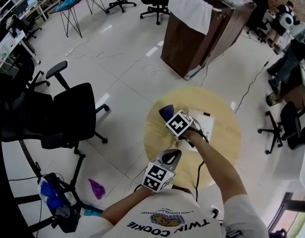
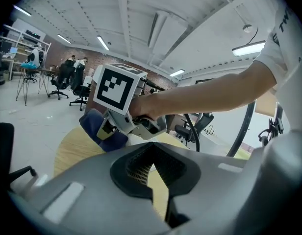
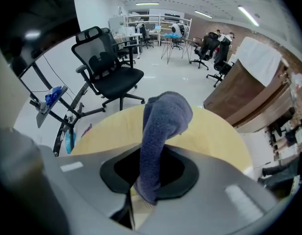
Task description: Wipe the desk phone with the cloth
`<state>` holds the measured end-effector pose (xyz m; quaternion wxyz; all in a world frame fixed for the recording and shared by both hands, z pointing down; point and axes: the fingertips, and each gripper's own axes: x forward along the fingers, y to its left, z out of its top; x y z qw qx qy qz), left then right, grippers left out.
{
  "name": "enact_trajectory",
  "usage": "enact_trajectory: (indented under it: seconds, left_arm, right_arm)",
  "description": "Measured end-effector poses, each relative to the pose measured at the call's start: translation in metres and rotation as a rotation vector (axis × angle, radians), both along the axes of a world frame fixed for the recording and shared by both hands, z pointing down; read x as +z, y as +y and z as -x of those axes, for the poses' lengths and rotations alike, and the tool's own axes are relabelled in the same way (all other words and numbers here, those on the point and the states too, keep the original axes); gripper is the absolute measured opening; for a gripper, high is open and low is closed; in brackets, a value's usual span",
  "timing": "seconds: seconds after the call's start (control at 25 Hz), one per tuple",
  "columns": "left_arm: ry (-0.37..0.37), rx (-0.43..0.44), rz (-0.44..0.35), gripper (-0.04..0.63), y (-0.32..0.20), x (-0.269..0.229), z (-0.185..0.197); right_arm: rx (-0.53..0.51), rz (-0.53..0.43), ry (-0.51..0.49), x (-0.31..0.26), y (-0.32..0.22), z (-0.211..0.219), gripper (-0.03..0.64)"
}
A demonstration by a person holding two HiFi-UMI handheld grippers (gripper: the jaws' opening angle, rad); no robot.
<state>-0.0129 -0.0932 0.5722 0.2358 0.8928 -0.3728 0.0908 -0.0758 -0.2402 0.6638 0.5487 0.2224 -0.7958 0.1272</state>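
1. A black office chair (image 1: 76,114) stands on the pale tiled floor, well left of the round wooden surface (image 1: 223,108). A small purple scrap (image 1: 96,188) lies on the floor nearer the person.
2. The left gripper (image 1: 171,155) hangs over the near edge of the surface. Its jaws are brought together tip to tip with nothing between them, apart from the phone.
3. The blue cloth (image 3: 163,126) is pinched by its lower end in the right gripper's jaws. Its free end rises past the jaw tips and flops over.
4. The right gripper (image 1: 170,117) sits over the middle of the surface, its jaws clamped on the cloth just left of the phone. Whether the cloth touches the phone cannot be told.
5. The white desk phone (image 1: 205,126) lies on the surface right of centre, partly covered by the right gripper and hand.
6. Beyond the surface stands a brown wooden cabinet (image 1: 192,43) with a white sheet (image 1: 191,8) draped over its top.
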Motion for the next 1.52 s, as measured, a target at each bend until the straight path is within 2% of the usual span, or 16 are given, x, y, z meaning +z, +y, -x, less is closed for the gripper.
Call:
enact_trajectory:
  seconds: [0.32,0.96,1.16,1.52]
  left_arm:
    - [-0.013,0.042,0.001,-0.007,0.016,0.005,0.003]
    - [-0.032,0.098,-0.02,-0.006,0.045,0.01,0.011]
    - [-0.013,0.085,-0.048,-0.008,0.037,0.002,0.012]
    - [0.034,0.156,-0.085,-0.007,0.031,-0.022,-0.009]
  right_arm:
    - [0.078,0.024,-0.038,0.004,0.032,-0.002,0.067]
    - [0.152,0.039,-0.082,0.012,0.077,-0.003,0.067]
    - [0.261,-0.039,-0.206,-0.016,0.067,-0.012,0.067]
    - [0.467,-0.316,-0.35,-0.097,0.064,-0.076,0.067]
